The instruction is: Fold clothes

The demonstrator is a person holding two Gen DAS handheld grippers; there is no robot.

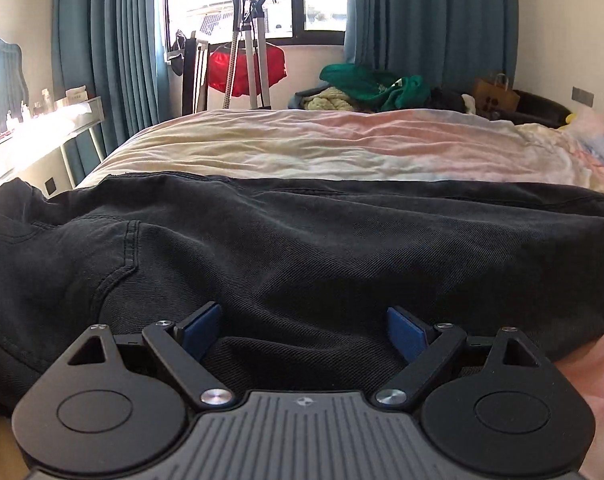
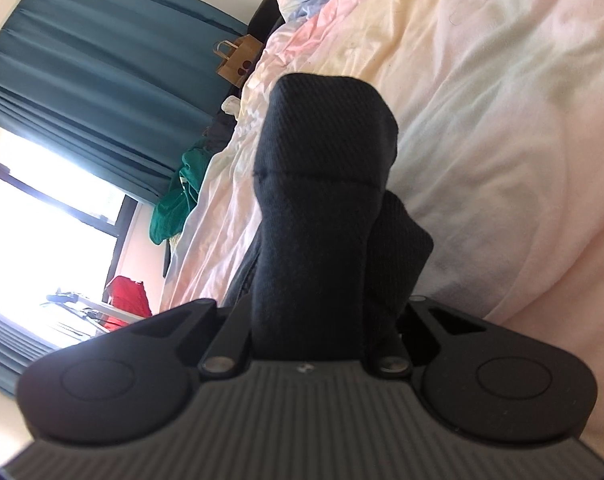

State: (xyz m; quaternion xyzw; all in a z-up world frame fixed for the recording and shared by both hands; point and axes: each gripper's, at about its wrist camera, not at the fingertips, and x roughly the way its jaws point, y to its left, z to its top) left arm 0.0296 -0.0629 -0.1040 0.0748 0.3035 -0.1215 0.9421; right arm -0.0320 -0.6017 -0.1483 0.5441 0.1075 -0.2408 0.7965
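Note:
Black jeans (image 1: 302,240) lie spread across the near side of the bed, with a stitched pocket seam at the left. My left gripper (image 1: 304,320) rests low on the denim, its blue-padded fingers (image 1: 199,330) wide apart and open, cloth bunched between them but not pinched. In the right wrist view a hemmed leg end of the black jeans (image 2: 322,184) stands up out of my right gripper (image 2: 322,320), which is shut on it. The fingertips there are hidden by the cloth. That view is rolled sideways.
A pastel duvet covers the bed (image 1: 342,148). A pile of green clothes (image 1: 374,86) and a brown paper bag (image 1: 496,94) sit at the far edge. A drying rack with a red garment (image 1: 245,68) stands by the window. A dressing table (image 1: 33,128) is at the left.

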